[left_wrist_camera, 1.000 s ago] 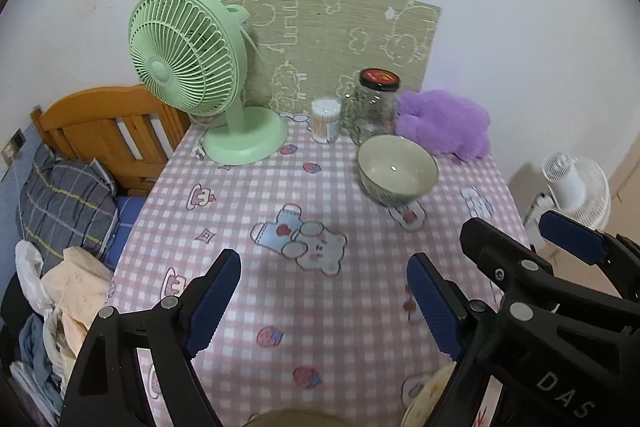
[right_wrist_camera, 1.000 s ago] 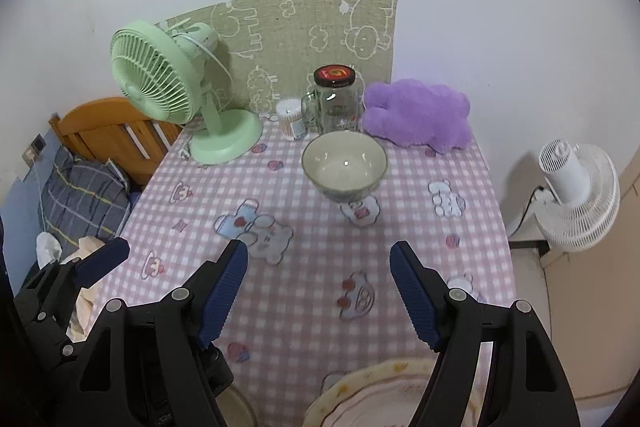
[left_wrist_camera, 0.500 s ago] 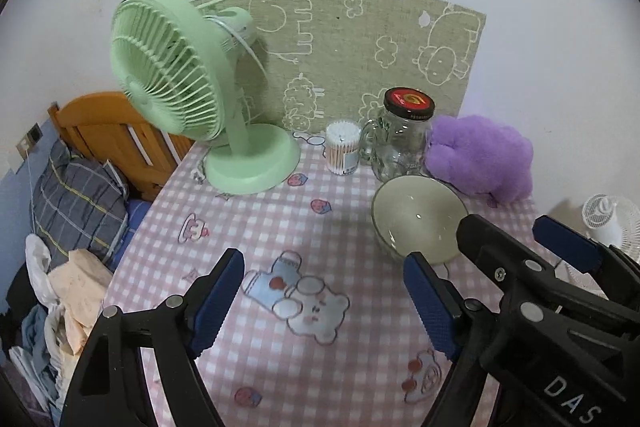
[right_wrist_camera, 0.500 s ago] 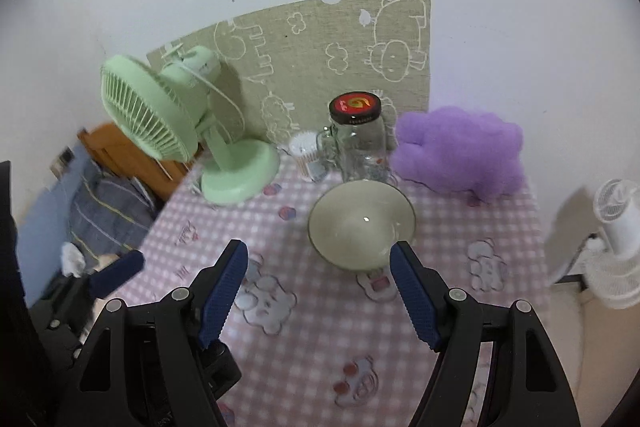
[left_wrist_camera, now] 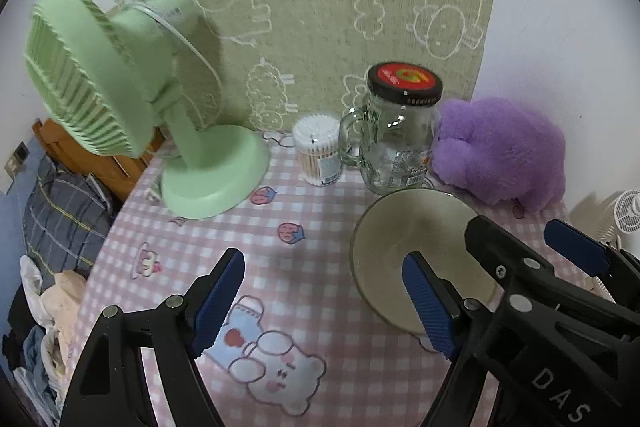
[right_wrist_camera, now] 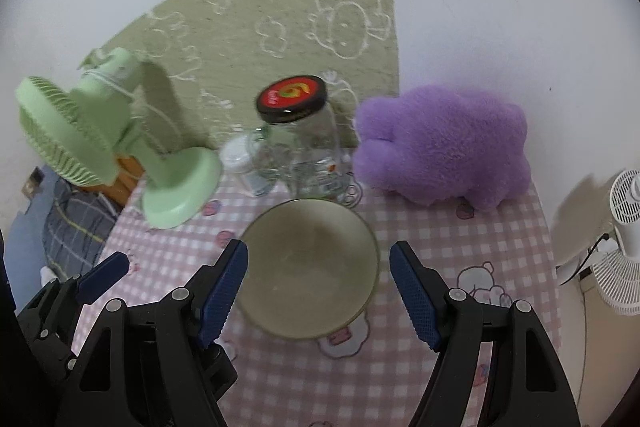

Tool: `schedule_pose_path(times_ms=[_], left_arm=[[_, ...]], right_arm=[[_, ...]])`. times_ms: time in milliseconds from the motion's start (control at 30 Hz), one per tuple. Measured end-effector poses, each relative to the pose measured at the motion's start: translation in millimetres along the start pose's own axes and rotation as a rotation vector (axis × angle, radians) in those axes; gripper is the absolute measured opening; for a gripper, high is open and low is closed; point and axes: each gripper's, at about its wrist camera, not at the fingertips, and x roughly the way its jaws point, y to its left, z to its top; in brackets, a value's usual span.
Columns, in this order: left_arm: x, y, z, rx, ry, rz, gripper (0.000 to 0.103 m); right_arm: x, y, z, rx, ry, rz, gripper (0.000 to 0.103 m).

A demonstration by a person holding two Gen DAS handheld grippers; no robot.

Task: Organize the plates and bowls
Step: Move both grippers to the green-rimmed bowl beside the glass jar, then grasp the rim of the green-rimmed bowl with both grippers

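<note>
Between the right tongs (right_wrist_camera: 318,291), bowl (right_wrist_camera: 310,267)

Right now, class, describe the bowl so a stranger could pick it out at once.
Find the green fan on the pink checked tablecloth. To its right, before a red-lidded glass jar, sits the bowl: the only open, pale, empty dish there.

Pale green bowl (right_wrist_camera: 310,267), empty, upright on pink checked cloth, just before glass jar.
</note>
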Motion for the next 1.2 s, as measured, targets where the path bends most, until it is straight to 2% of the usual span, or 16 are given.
schedule_pose_path(times_ms=[167,267,367,433,600,667,733,833,1000,1200], left_arm=[[27,-4,-1,-0.007,0.03,-0.023,0.075],[39,-11,-5,0.008,0.048,-0.027,0.064],[50,-17,-9,0.021,0.062,-0.033,0.06],[57,-20,-12,0.019,0.077,-0.038,0.055],[68,-27,-15,0.023,0.1,-0.046,0.04],[71,-28,-15,0.027,0.107,-0.045,0.037],[72,-29,-17,0.03,0.105,-0.026,0.033],[73,-32,-18,0.046,0.09,-0.001,0.024],[74,-33,-17,0.049,0.081,0.012,0.015],[74,-32,-16,0.058,0.102,0.017,0.014]], right_arm=[[23,-8,-1,0.006,0.016,-0.031,0.075],[34,-13,-2,0.014,0.028,-0.041,0.068],[45,-18,-6,0.025,0.045,-0.052,0.063],[50,-22,-8,0.027,0.053,-0.059,0.054],[63,-28,-13,0.037,0.08,-0.06,0.041],[66,-29,-14,0.043,0.088,-0.056,0.034],[69,-30,-16,0.047,0.095,-0.056,0.025],[74,-30,-17,0.04,0.095,-0.071,0.017],[77,-32,-18,0.028,0.087,-0.088,0.012],[77,-27,-18,0.023,0.086,-0.104,0.012]])
